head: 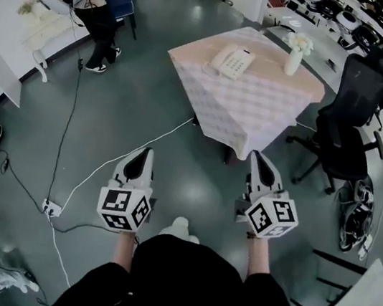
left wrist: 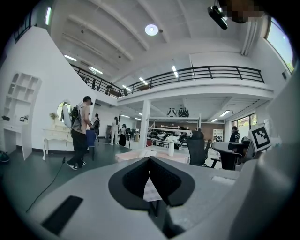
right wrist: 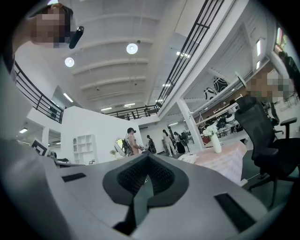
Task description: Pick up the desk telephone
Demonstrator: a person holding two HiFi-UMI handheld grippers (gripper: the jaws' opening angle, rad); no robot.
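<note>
While both grippers hung low in front of the person, the left gripper (head: 147, 153) and the right gripper (head: 258, 157) each had its jaws pressed together on nothing and pointed ahead over the floor. Well beyond them stood the table (head: 256, 112) in its checked cloth. The desk telephone (head: 232, 62) lay on the table's far left part, its long axis slanting up to the right in the head view. It sat ahead between the two grippers, seemingly somewhat nearer the right one.
</note>
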